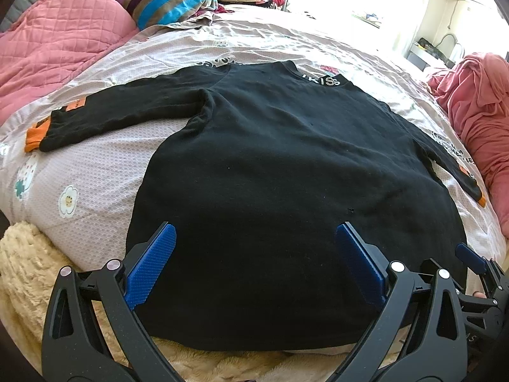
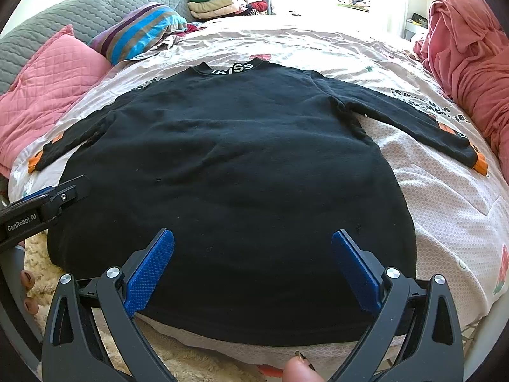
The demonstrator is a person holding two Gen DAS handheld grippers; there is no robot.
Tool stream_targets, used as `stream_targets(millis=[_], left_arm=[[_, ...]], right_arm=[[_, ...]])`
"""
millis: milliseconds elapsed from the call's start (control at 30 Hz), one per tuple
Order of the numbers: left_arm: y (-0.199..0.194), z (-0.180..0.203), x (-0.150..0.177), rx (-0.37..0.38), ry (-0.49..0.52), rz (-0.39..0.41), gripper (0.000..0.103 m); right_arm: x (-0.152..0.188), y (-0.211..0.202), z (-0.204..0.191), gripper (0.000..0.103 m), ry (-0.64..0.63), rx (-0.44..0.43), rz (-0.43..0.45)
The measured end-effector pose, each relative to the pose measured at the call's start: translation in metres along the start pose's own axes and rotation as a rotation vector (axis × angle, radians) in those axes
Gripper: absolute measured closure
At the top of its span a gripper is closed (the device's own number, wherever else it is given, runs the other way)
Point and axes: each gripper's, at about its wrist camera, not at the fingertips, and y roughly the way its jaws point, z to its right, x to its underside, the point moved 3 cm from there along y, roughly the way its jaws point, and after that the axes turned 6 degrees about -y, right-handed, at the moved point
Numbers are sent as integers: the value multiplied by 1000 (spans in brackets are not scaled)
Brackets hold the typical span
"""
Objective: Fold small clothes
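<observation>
two grippers hover wide apart over the hem of a black sweater (image 1: 286, 175) spread flat, front down, on the quilted bedspread (image 1: 95, 172), sleeves thrown out to both sides. on the left, my left gripper (image 1: 254, 264) holds nothing, blue pads spread near the hem's left half; the left sleeve (image 1: 127, 108) ends in an orange ribbed cuff (image 1: 33, 140). on the right, my right gripper (image 2: 253, 264) is equally spread and empty, with the right sleeve (image 2: 413, 121) reaching toward a pink blanket (image 2: 470, 47). i judge the fold not yet begun: each sleeve should be pinched near its cuff and laid across the body squarely. soft, thick knit, likely to drape heavily.
</observation>
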Motion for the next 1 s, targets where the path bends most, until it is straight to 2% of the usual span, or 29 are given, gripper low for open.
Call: stream_targets(millis=[1000], left_arm=[[-3, -1, -1, -12, 7, 16, 8]], right_arm=[[-2, 1, -3, 4, -2, -4, -6]])
